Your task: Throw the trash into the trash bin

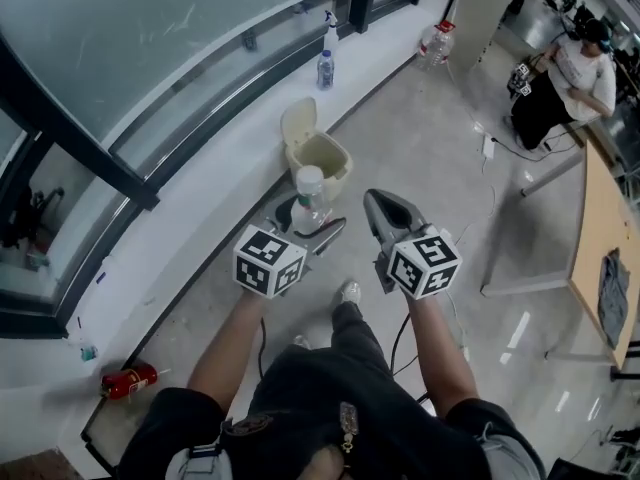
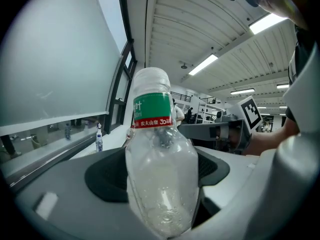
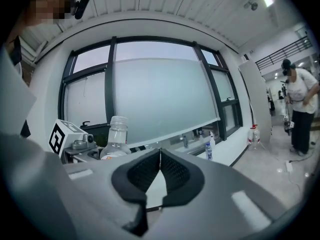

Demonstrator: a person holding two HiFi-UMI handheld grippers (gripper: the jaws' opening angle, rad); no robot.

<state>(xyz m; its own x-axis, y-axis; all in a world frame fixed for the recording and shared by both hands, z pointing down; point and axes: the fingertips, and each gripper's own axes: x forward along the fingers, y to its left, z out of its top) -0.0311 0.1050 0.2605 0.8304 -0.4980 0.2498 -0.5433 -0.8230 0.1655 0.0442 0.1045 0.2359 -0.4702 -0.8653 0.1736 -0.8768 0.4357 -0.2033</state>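
Observation:
A clear, empty plastic bottle (image 1: pixel 308 198) with a green and red label stands upright between the jaws of my left gripper (image 1: pixel 310 230), which is shut on its body. In the left gripper view the bottle (image 2: pixel 160 169) fills the middle, with the dark pads (image 2: pixel 107 179) pressed on either side. My right gripper (image 1: pixel 379 206) is held alongside, shut with nothing in it; its pads (image 3: pixel 172 171) meet at the tips. A cream trash bin (image 1: pixel 325 156) with its lid flipped up stands on the floor just beyond both grippers, by the white window ledge.
A spray bottle (image 1: pixel 330 30) and a small bottle (image 1: pixel 325 69) stand on the ledge, with a large water jug (image 1: pixel 438 42) further along. A red canister (image 1: pixel 128 379) lies at the lower left. A person (image 1: pixel 572 78) sits at the far right by a wooden table (image 1: pixel 596 230). Cables run across the floor.

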